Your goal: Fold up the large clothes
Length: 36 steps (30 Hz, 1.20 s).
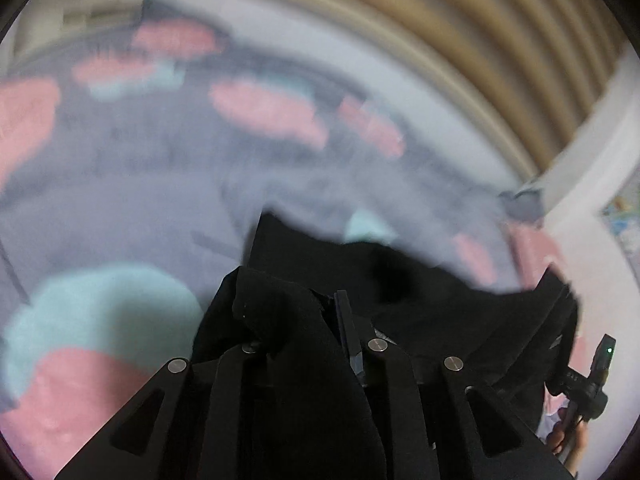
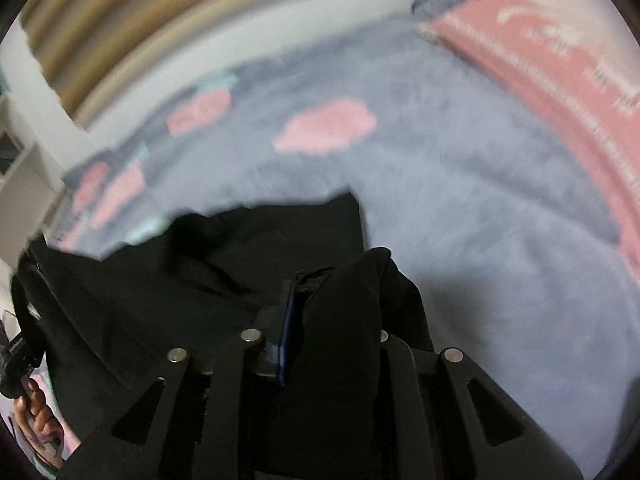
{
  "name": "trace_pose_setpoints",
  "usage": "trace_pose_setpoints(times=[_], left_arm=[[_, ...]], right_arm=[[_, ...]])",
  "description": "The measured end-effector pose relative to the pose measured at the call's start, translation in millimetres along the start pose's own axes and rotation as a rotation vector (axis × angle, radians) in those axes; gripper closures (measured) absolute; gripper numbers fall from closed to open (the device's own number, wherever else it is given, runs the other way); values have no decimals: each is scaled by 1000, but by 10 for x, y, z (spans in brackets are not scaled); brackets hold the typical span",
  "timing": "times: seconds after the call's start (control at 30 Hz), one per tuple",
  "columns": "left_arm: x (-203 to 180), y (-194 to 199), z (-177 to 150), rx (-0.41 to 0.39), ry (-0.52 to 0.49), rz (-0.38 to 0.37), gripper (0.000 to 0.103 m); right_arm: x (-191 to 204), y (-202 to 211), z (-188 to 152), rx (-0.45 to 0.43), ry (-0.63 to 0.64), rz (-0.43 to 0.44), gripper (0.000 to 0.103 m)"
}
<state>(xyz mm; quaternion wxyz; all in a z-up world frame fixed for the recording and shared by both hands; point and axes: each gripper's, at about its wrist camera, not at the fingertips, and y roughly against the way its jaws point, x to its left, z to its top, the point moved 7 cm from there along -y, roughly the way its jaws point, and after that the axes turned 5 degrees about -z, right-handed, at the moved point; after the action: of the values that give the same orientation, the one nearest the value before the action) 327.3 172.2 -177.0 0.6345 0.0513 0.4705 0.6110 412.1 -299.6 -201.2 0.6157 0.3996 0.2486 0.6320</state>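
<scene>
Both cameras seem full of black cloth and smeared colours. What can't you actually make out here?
- Black garment: its type and full shape are unclear; in both wrist views it is bunched and cut off by the lower edge.
- Left gripper and right gripper: fingertips buried under cloth.
- Blanket: the pink and mint pattern is smeared by motion blur.
- Striped band: too blurred to identify.
</scene>
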Motion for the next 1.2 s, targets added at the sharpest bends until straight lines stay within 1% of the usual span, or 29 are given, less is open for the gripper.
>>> trace_pose_setpoints(times=[0.03, 0.07, 0.13, 0.3, 0.37, 0.43, 0.5, 0.53, 0.57, 0.6, 0.63, 0.67, 0.7, 0.73, 0.8, 0.83, 0.93, 1.0, 1.1, 1.13, 1.2], left_arm=[[95, -197, -51, 40, 26, 7, 81], [172, -322, -88, 59, 48, 5, 81], [228, -429, -95, 55, 57, 6, 81], [134, -484, -183, 15, -64, 105, 81], [93, -466, -187, 7, -88, 125, 81], [94, -404, -172, 4, -82, 87, 81], [70, -259, -141, 6, -92, 45, 80], [33, -178, -120, 7, -109, 28, 73], [-19, -34, -107, 5, -137, -4, 69], [-76, 141, -100, -7, -168, -47, 59], [-122, 284, -99, -18, -194, -86, 48], [-178, 460, -101, -28, -223, -141, 42], [-223, 651, -104, -40, -246, -198, 30], [-246, 786, -99, -58, -259, -233, 23], [-266, 1039, -66, -109, -284, -287, 21], [-257, 1094, -28, -123, -289, -285, 21], [-183, 972, 83, -118, -283, -212, 21], [-106, 767, 127, -83, -280, -169, 21], [67, 410, 259, -29, -249, -86, 21], [125, 322, 312, -19, -234, -76, 21], [251, 137, 428, 13, -175, -90, 21]], right_arm=[[9, -187, -65, 25, 11, -5, 83], [18, -316, -99, 38, 24, -8, 83], [25, -461, -141, 24, 43, -17, 82], [-15, -532, -187, -20, 29, 5, 82], [-7, -511, -192, -23, 32, 6, 81], [9, -471, -164, -12, 40, 16, 79], [3, -320, -166, 3, 62, 41, 73], [-4, -202, -168, 4, 74, 58, 64], [-10, -108, -178, 1, 83, 72, 49], [-34, 51, -189, -15, 95, 94, 41], [-77, 264, -206, -50, 105, 124, 26], [-111, 415, -220, -77, 112, 145, 16], [-154, 610, -233, -118, 122, 170, 14], [-183, 745, -239, -151, 131, 185, 14], [-241, 946, -207, -203, 158, 181, 13], [-242, 955, -175, -209, 176, 171, 13], [-174, 823, -83, -209, 233, 119, 13], [-73, 637, -36, -185, 293, 103, 13], [-22, 408, 58, -172, 334, 69, 13], [-19, 319, 113, -166, 337, 62, 13], [-39, 121, 255, -157, 329, 62, 13]])
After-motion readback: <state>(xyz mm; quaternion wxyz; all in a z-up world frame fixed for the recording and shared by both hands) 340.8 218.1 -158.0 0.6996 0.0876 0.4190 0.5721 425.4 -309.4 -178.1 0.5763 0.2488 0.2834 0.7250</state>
